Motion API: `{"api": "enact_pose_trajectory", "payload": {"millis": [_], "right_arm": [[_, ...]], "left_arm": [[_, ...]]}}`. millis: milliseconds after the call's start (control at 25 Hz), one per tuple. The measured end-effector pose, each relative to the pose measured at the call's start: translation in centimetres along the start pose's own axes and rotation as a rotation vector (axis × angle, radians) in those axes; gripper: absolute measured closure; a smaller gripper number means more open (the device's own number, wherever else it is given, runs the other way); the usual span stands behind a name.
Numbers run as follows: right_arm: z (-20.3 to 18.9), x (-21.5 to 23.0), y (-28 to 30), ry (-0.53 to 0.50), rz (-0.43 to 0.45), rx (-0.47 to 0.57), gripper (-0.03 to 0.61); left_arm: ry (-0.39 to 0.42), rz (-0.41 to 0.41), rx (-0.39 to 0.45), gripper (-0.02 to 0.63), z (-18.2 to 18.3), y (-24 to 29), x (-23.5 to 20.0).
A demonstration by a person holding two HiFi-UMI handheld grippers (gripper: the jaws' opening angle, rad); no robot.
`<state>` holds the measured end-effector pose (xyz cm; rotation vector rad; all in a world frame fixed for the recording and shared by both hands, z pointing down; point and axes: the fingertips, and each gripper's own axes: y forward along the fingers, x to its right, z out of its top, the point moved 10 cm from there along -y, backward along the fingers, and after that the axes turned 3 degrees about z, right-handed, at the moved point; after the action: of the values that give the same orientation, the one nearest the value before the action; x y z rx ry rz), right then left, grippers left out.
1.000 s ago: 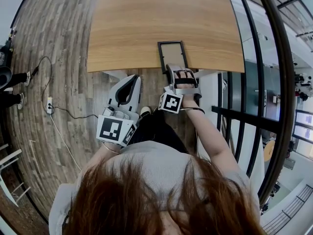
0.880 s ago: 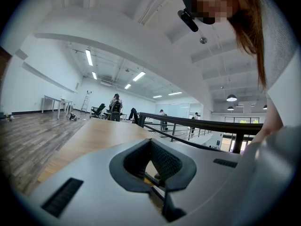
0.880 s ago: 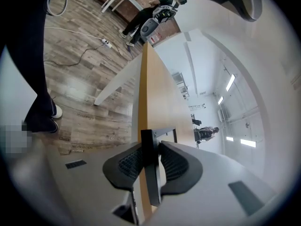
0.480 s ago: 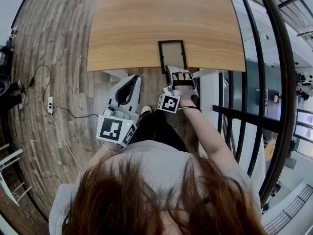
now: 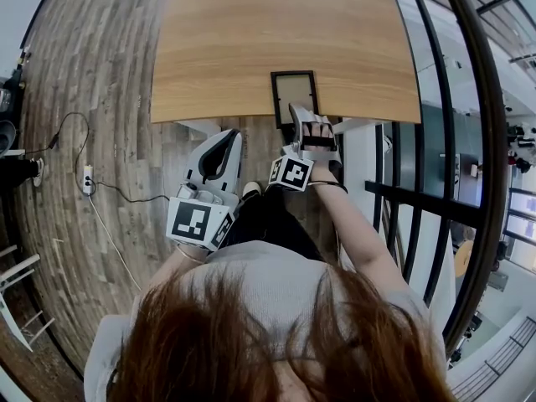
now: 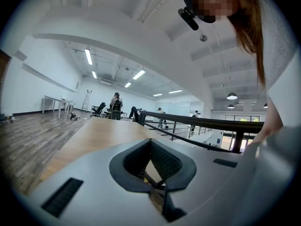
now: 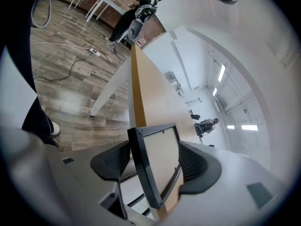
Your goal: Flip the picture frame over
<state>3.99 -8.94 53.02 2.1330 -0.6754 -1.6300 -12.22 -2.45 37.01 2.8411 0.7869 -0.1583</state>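
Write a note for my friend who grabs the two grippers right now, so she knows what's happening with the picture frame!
Left gripper: shut, empty, held short of the table.
Right gripper: jaws have just been opening; they stand apart on either side of the picture frame's near end, not pressing it.
Frame: lies flat at the table's near edge.
Done: unclear; I cannot tell which face is up.
Left: check the face; if it is not flipped, probably grip the near end and turn it over.
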Motion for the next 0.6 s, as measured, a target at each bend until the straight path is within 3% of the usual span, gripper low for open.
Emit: {"api": "enact_pose_trajectory", "payload": {"millis": [320, 600], "right_arm": [[0.5, 1.0, -1.1, 0.079, 0.064, 0.043, 0.244], [-0.2, 2.4, -3.8, 0.271, 0.091, 0.097, 0.244]], "left_arm": [[-0.008, 0.006, -0.012, 0.607, -0.3, 0.0, -0.1], [-0.025, 0.012, -0.034, 0.607, -0.4, 0.1, -0.2]]}}
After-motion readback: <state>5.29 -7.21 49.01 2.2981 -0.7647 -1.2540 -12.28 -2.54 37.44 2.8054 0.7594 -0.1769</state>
